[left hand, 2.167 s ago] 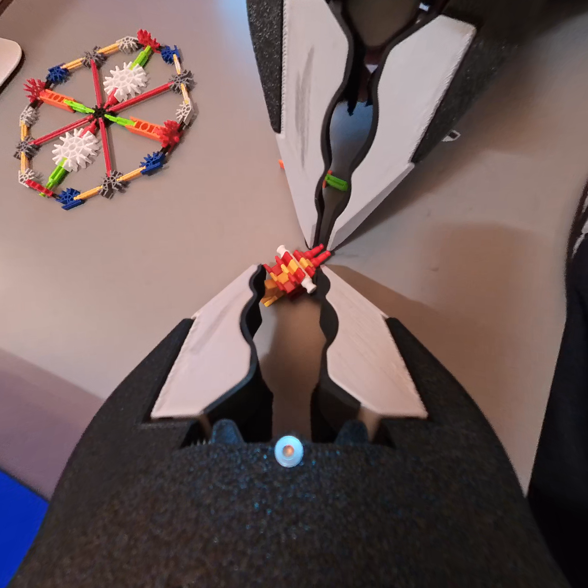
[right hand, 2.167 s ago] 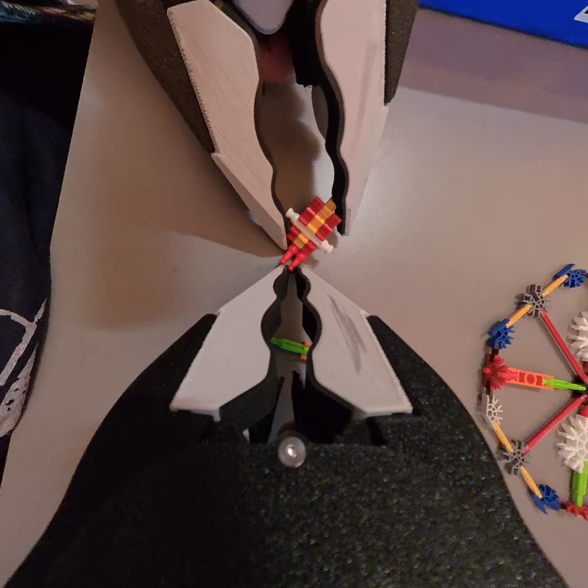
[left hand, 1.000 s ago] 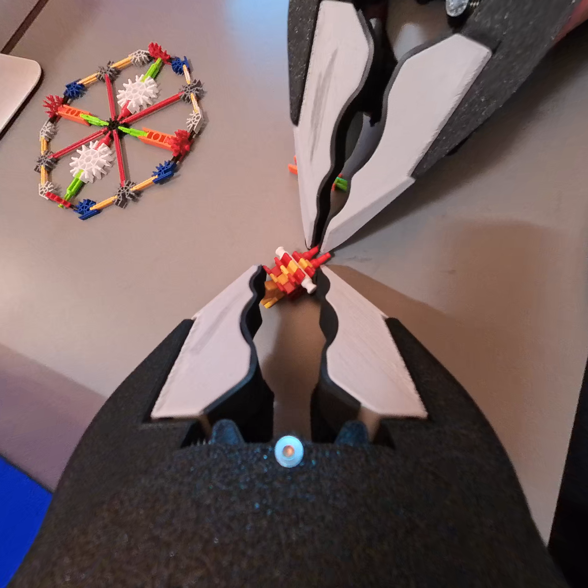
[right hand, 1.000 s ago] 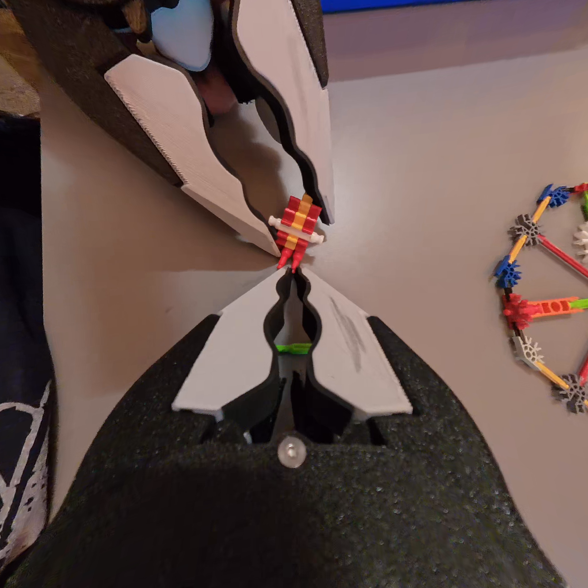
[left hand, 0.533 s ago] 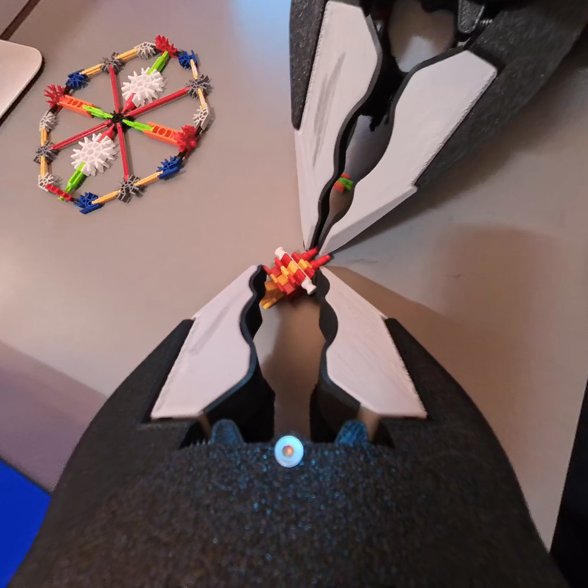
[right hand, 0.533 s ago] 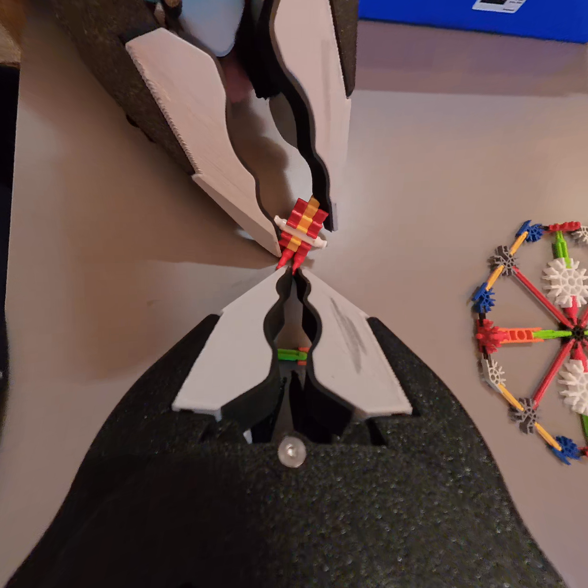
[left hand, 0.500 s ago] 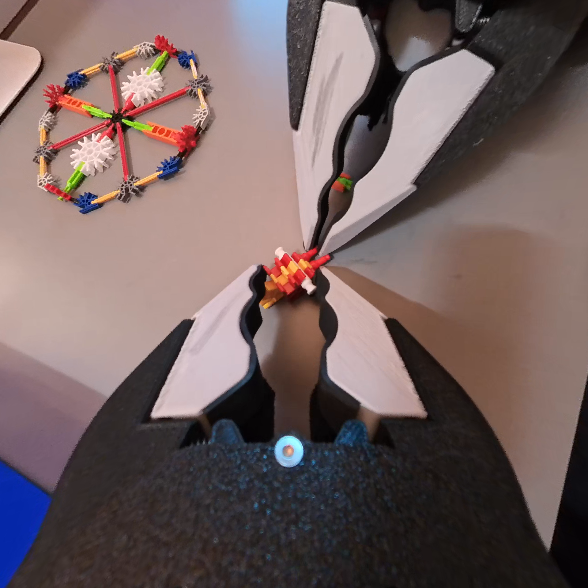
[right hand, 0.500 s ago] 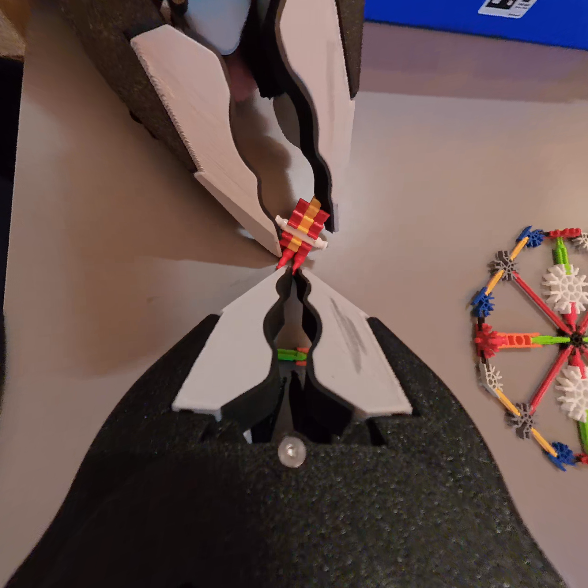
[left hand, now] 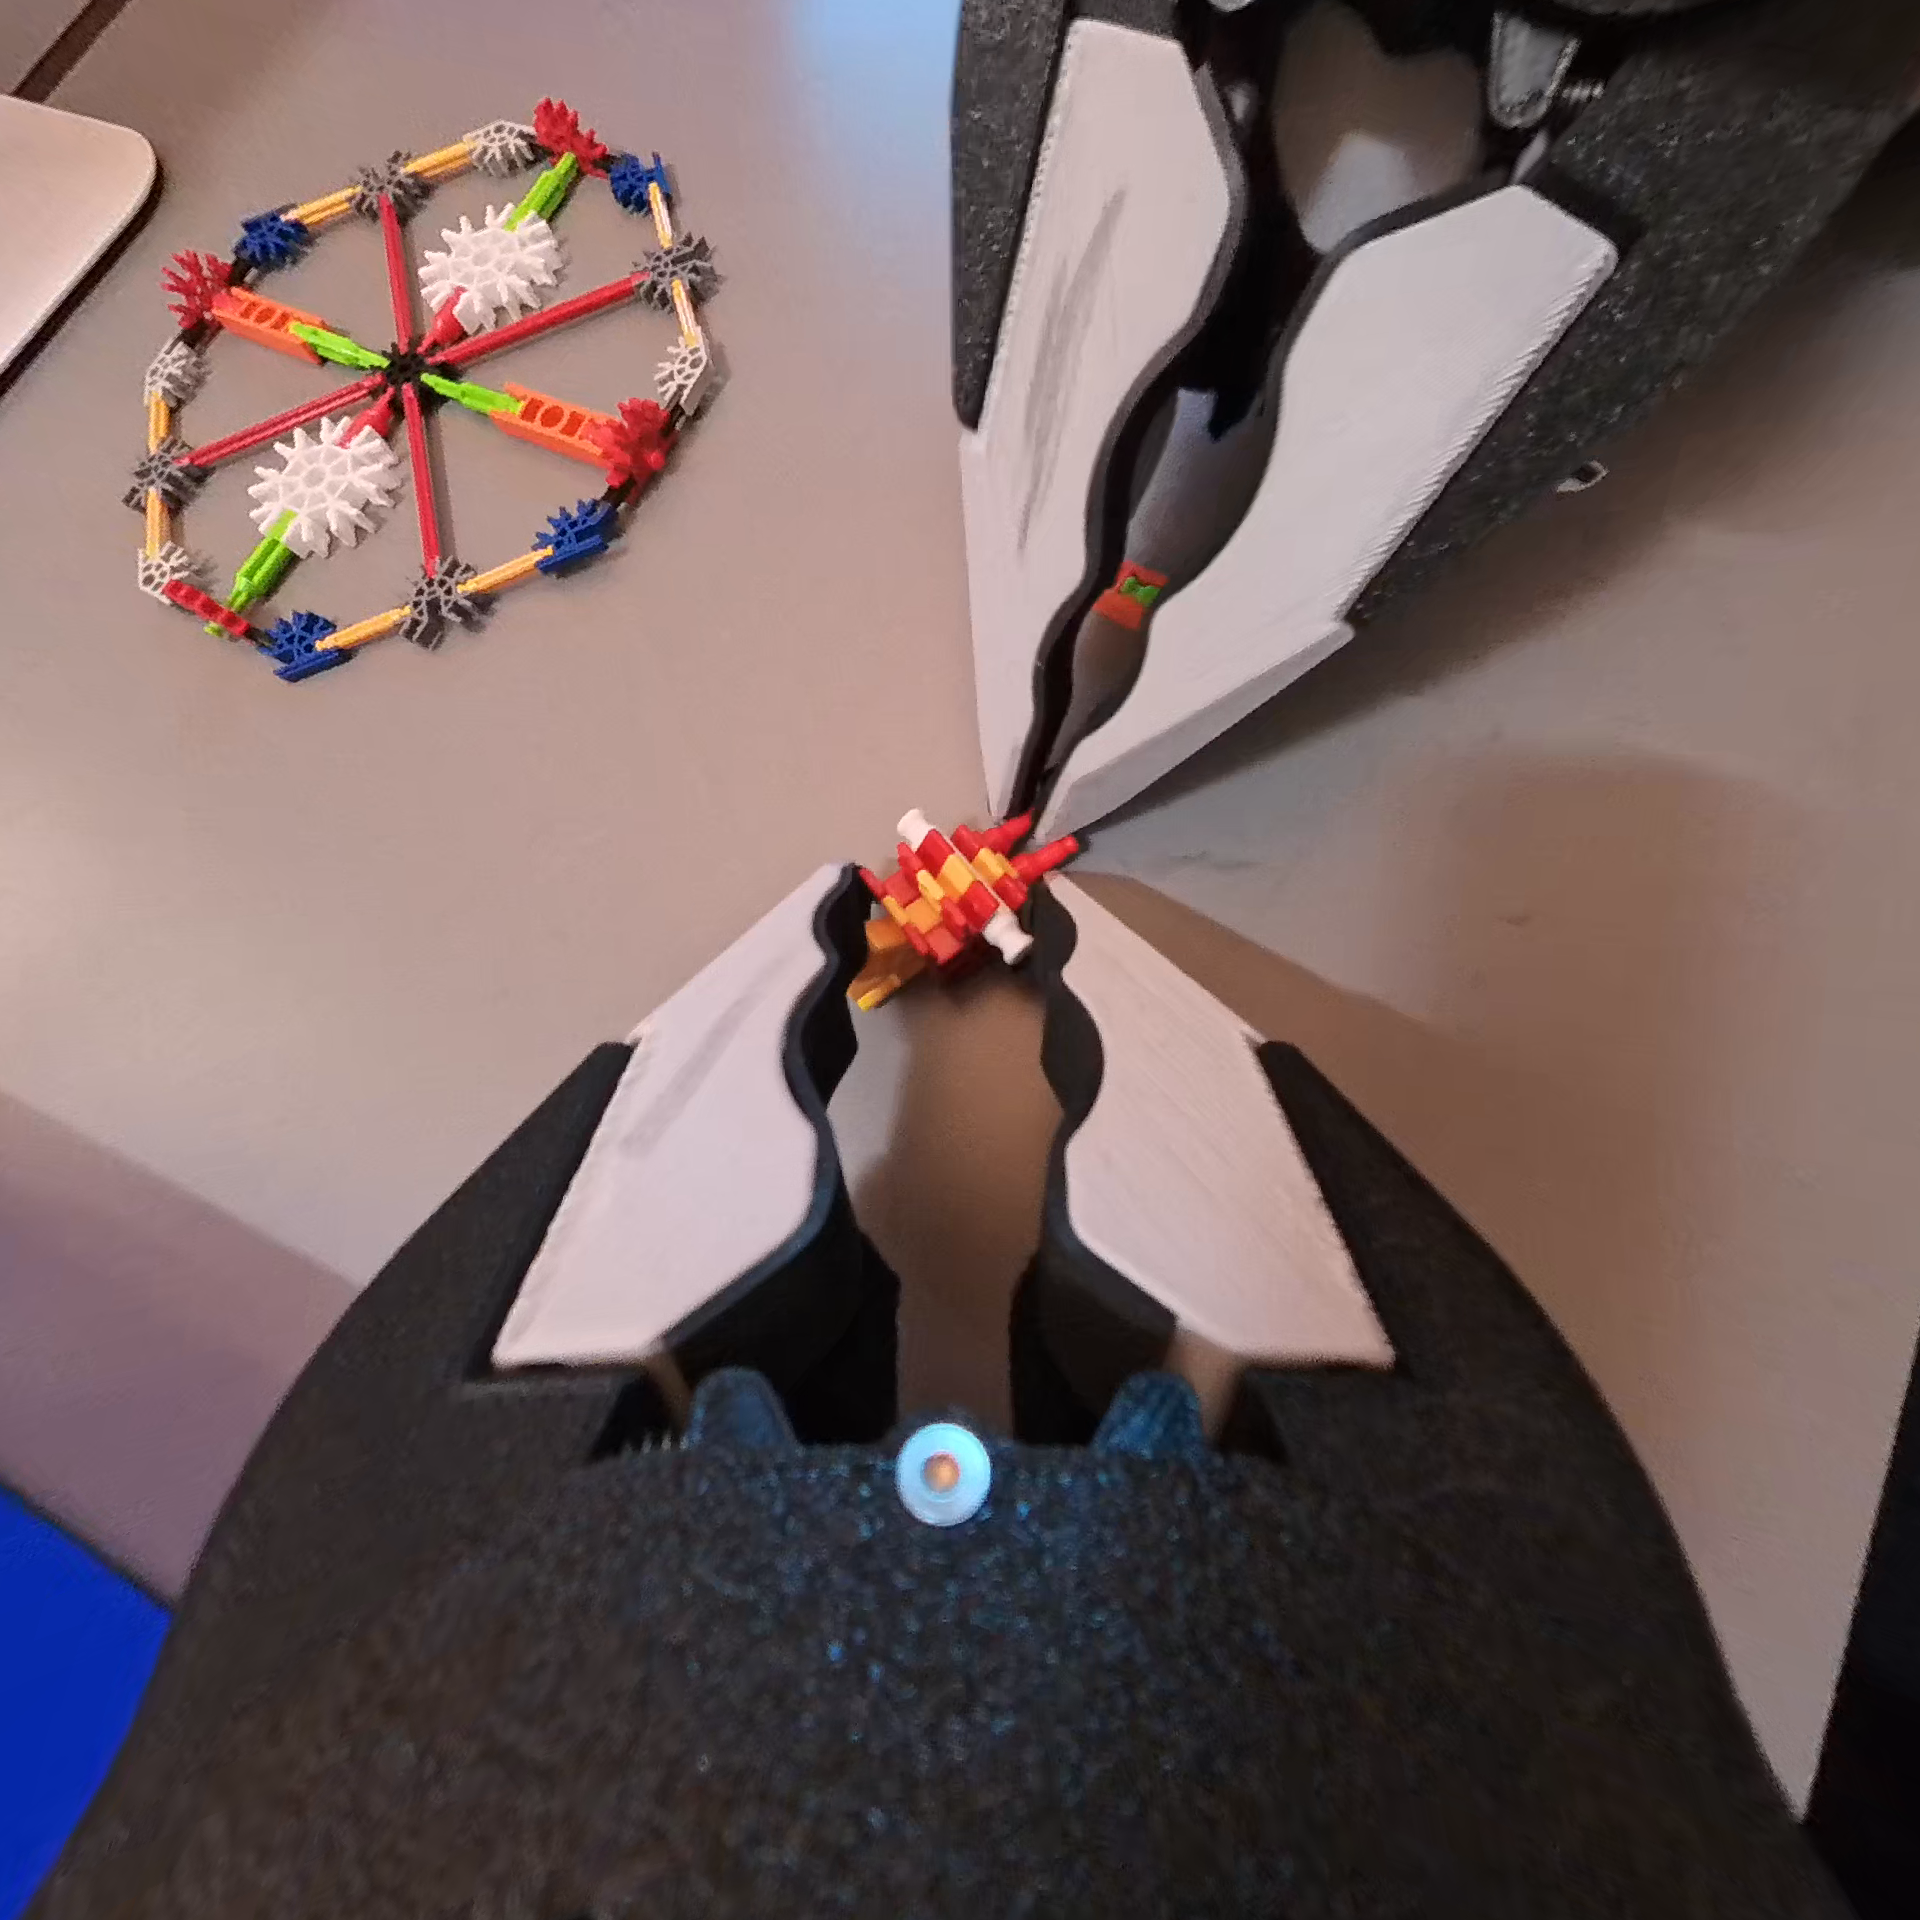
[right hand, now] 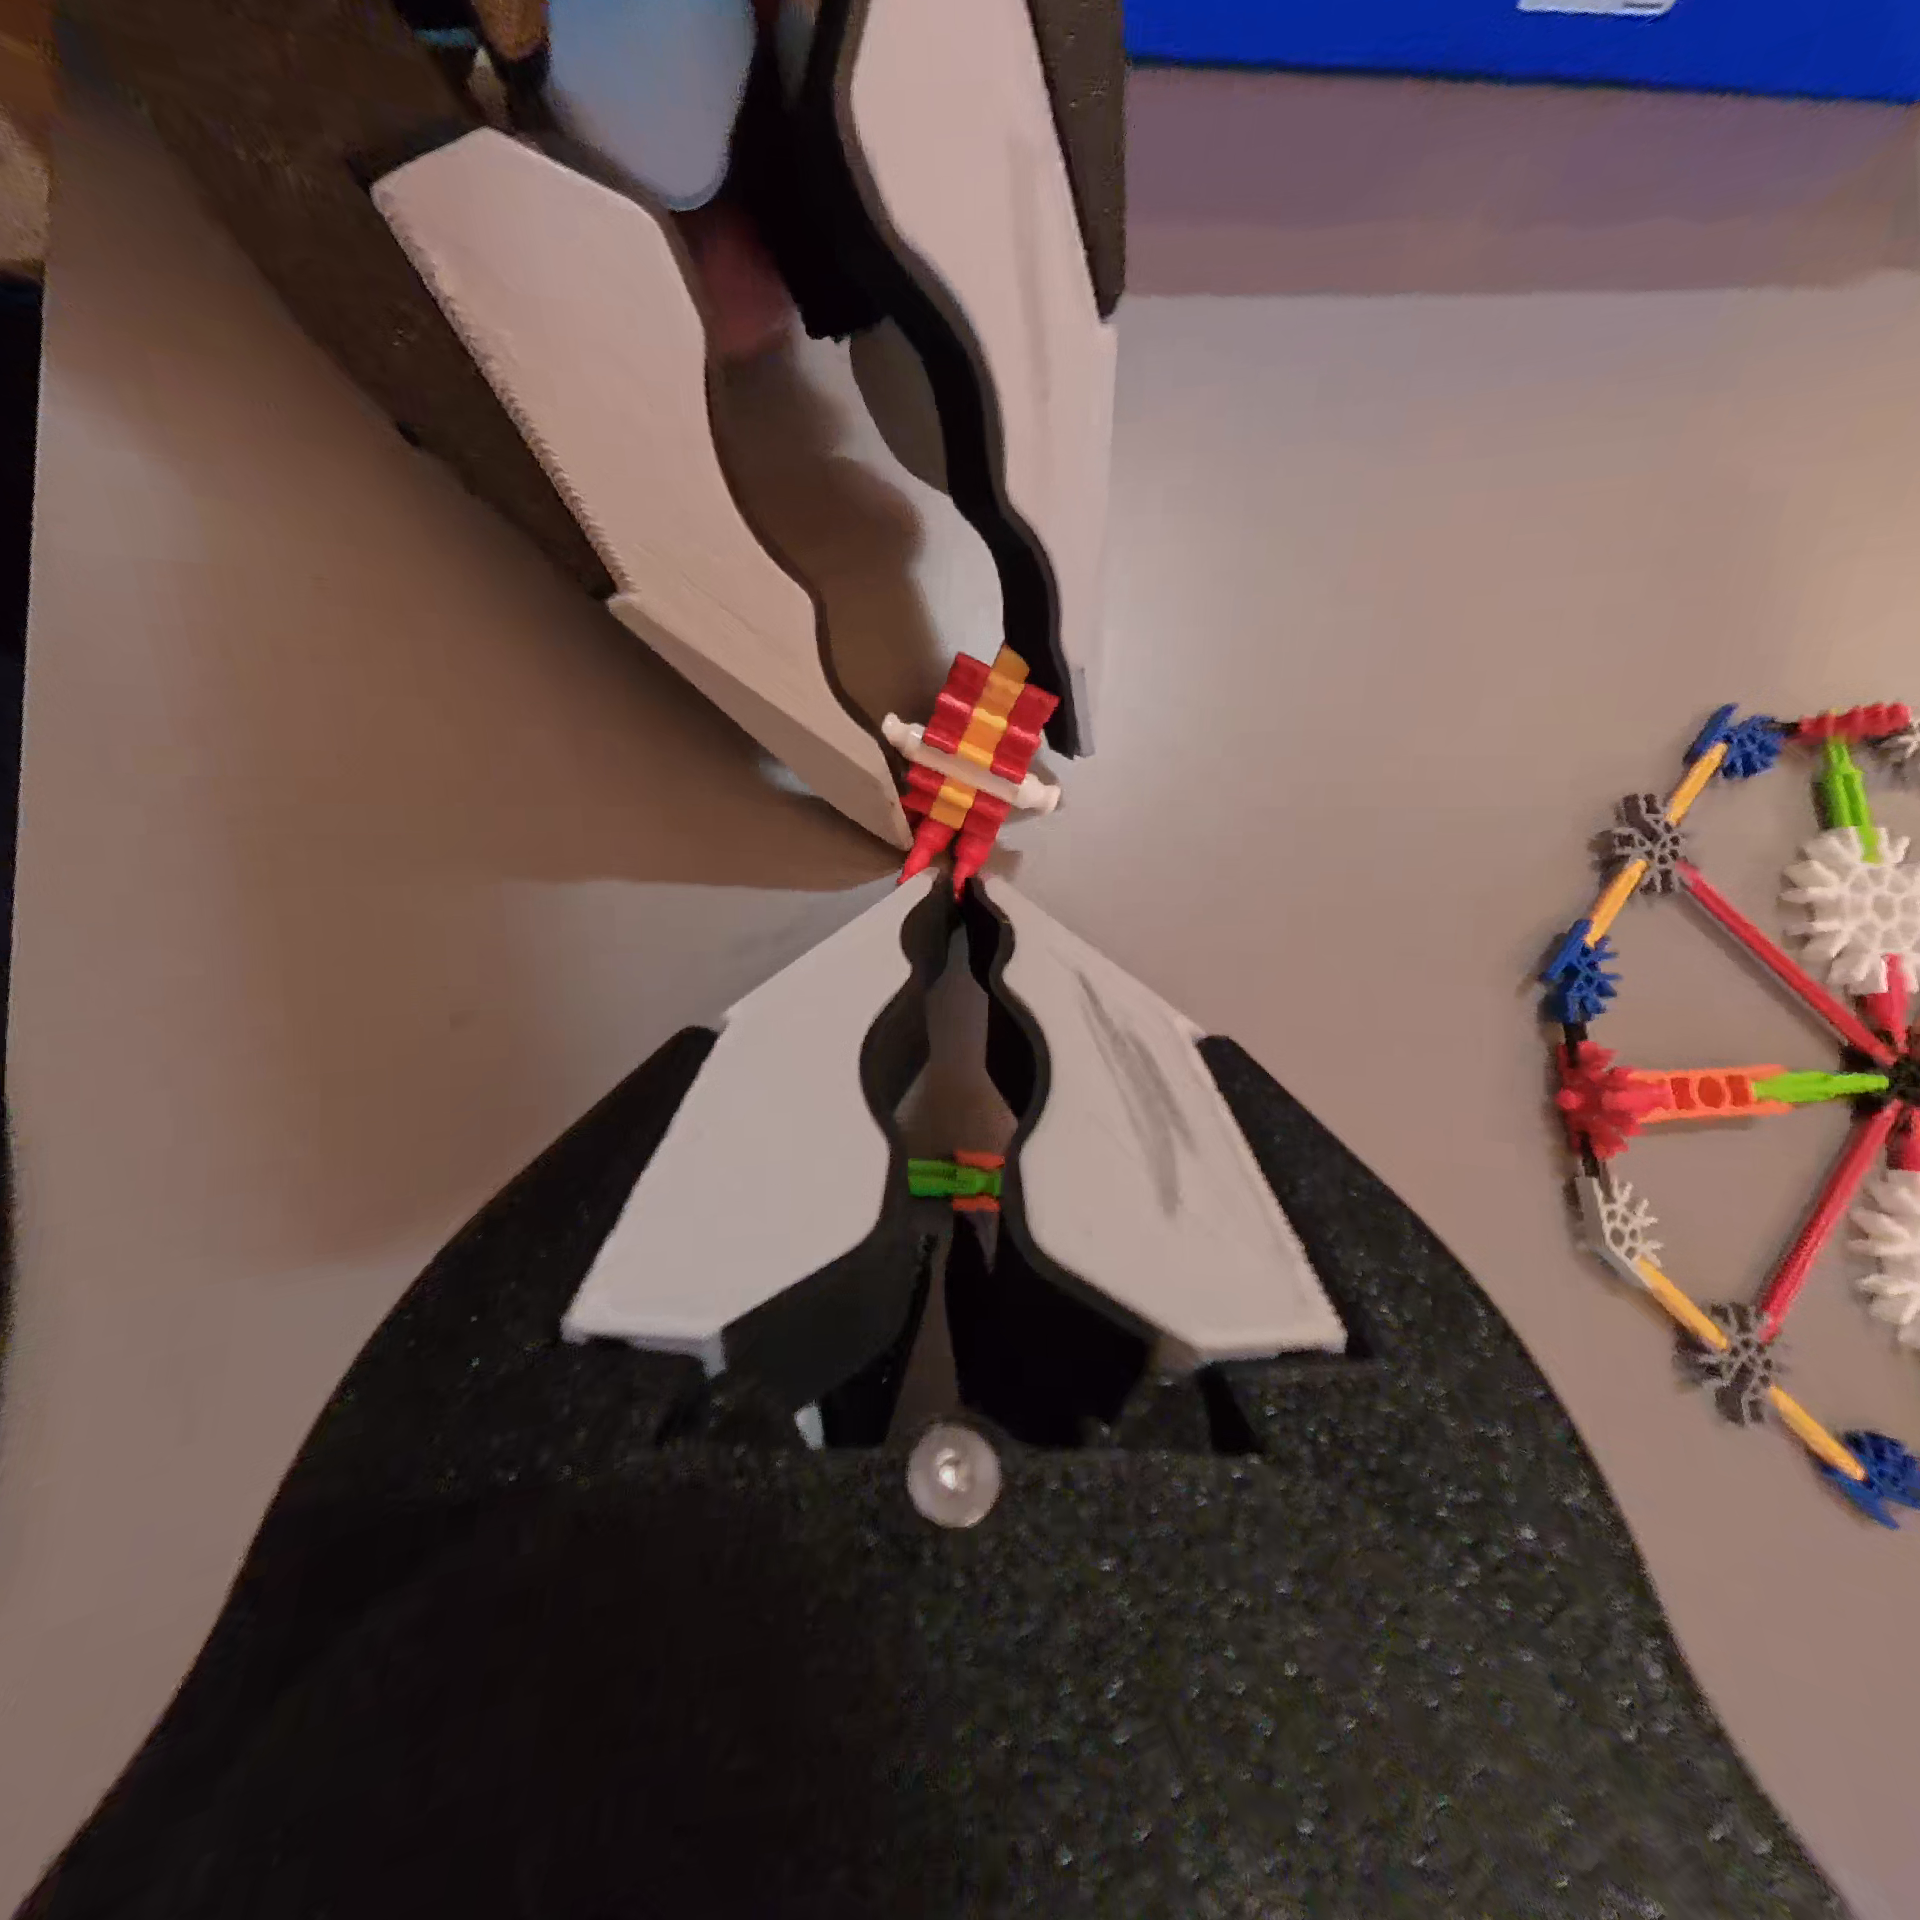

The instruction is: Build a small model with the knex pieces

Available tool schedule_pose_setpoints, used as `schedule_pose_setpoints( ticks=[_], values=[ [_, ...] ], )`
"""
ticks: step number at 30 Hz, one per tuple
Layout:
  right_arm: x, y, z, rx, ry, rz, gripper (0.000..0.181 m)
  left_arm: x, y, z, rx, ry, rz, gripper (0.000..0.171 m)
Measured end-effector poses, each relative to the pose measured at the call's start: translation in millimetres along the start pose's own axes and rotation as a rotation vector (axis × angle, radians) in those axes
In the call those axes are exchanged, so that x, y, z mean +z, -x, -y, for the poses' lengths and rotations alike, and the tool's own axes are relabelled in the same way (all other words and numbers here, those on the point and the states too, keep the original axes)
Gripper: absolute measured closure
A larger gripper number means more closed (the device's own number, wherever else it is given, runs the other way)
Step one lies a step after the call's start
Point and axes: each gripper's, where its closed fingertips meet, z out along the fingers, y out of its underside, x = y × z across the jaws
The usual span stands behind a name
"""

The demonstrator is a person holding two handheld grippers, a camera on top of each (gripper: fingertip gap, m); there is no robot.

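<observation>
My left gripper (left hand: 940,914) clamps the red-yellow stack (left hand: 951,899), its red prongs pointing fwd into my right gripper (right hand: 951,894), pinched shut on a prong.

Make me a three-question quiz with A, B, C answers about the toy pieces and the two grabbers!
1. Where is the toy wheel in the left wrist view?
A. upper left, on the table
B. between the jaws
C. on the blue thing

2. How many white gears sit inside the wheel?
A. two
B. five
C. none

3. What is the left gripper doing?
A. hanging open over nothing
B. shut on the red and yellow piece
C. lying flat on the table

Answers: 1 A, it lies flat at the upper left; 2 A, two white gears show; 3 B, its jaws press the piece's sides.
</observation>
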Motion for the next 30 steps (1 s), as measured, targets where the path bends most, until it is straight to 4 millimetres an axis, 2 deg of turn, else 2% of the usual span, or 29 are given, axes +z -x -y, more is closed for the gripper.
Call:
schedule_pose_setpoints(
  ticks=[5, 16, 22, 30],
  values=[
    [0.0, -1.0, 0.4, 0.088, -0.038, 0.037, 0.181, 1.6, -0.4, 1.1, 0.002, -0.006, 0.005, 0.143],
    [-0.6, -0.3, 0.1, -0.144, 0.022, 0.228, 0.181, 3.3, -2.9, 7.3, 0.000, -0.044, -0.042, 0.143],
    [-0.8, 0.2, -0.5, -0.225, 0.074, 0.241, 0.181, 3.1, -2.6, 4.5, 0.014, -0.031, -0.042, 0.143],
    [-1.1, 0.4, -0.7, -0.376, 0.139, 0.233, 0.181, 3.9, -3.0, 5.1, 0.009, -0.031, -0.132, 0.143]
  ],
)
